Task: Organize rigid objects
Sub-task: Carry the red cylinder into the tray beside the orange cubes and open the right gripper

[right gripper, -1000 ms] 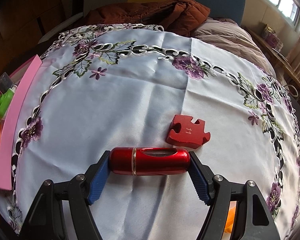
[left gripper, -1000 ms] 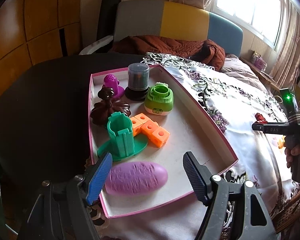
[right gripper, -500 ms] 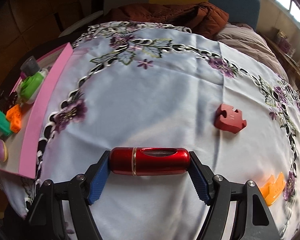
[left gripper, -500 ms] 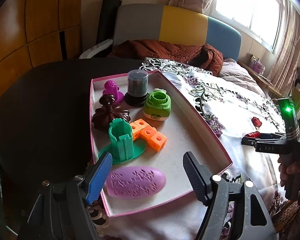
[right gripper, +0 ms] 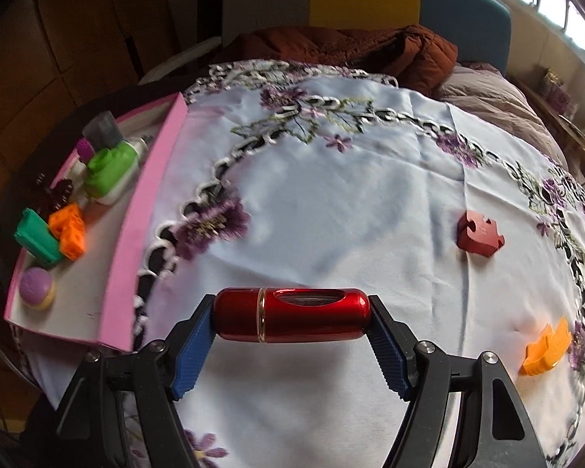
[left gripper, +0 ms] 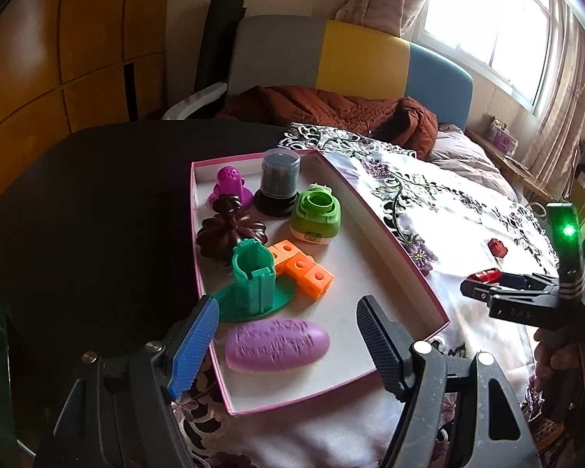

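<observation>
Your embroidered tablecloth (right gripper: 331, 202) covers most of the table, with the pink-rimmed tray (left gripper: 386, 245) on its left edge. Your left gripper (left gripper: 288, 335) hangs over the tray's near end, fingers wide apart with nothing between them, the purple oval piece (left gripper: 277, 345) lying in the tray below the gap. Behind it in the tray stand the teal castle piece (left gripper: 253, 277), the orange cube chain (left gripper: 302, 267), the brown flower piece (left gripper: 230, 230), the green-and-white toy (left gripper: 316, 216), the dark cylinder (left gripper: 280, 181) and the magenta figure (left gripper: 232, 187).

Your right gripper (right gripper: 292, 321) has its blue pads clamped on the two ends of the red capsule (right gripper: 292, 314), held crosswise above the cloth. On the gripper body, seen from the left wrist view, you can read faint letters that look like "DAS"; the writing on the red puzzle piece (right gripper: 479, 232) is too blurred to read. The orange crown-shaped piece (right gripper: 546, 347) lies near the cloth's right edge.

Compared with a second ago, your right gripper has carried the capsule leftward toward the tray: the tray now fills far more of the right wrist view, and the puzzle piece has slid off to the right. Your left gripper has barely shifted.
</observation>
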### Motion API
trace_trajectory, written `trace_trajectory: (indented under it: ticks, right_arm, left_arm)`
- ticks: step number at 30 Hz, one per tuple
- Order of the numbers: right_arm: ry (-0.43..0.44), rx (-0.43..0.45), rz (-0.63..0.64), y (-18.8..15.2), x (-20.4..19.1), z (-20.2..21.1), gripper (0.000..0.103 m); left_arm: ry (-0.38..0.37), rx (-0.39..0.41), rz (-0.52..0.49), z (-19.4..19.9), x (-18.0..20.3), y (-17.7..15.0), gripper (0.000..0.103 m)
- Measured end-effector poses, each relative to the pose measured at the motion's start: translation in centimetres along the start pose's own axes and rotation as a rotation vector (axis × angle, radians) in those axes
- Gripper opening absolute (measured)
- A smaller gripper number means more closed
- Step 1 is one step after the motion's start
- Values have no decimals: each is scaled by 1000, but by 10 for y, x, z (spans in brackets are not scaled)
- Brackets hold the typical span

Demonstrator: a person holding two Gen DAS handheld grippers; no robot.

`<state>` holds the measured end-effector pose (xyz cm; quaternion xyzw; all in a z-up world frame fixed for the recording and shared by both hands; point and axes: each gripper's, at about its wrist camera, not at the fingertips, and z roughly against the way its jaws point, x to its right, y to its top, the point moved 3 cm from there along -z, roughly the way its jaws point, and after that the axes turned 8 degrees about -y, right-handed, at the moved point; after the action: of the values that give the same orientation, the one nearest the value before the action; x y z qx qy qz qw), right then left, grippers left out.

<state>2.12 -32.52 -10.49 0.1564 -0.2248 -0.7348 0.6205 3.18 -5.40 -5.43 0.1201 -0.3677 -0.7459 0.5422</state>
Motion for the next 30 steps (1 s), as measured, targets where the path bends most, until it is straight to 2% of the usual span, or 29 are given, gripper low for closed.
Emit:
trace_trajectory:
  ticks: [8, 15, 19, 23, 27, 30]
  right_arm:
    - [87, 95, 58, 23, -42, 29, 74]
    - [157, 139, 157, 40, -91, 39, 74]
    - [174, 138, 190, 52, -115, 32, 74]
    - [205, 85, 200, 62, -132, 12, 74]
    - [194, 50, 243, 63, -151, -9, 75]
    - [176, 59, 284, 66, -161, -16, 75]
  left_arm:
    - [6, 13, 25, 5, -9, 0, 74]
    - [20, 34, 65, 12, -21, 1, 74]
    - [26, 38, 75, 13, -26, 1, 74]
    - [28, 30, 84, 12, -31, 0, 74]
    - [29, 27, 95, 11, -34, -2, 74]
    - [30, 23, 103, 9, -37, -3, 74]
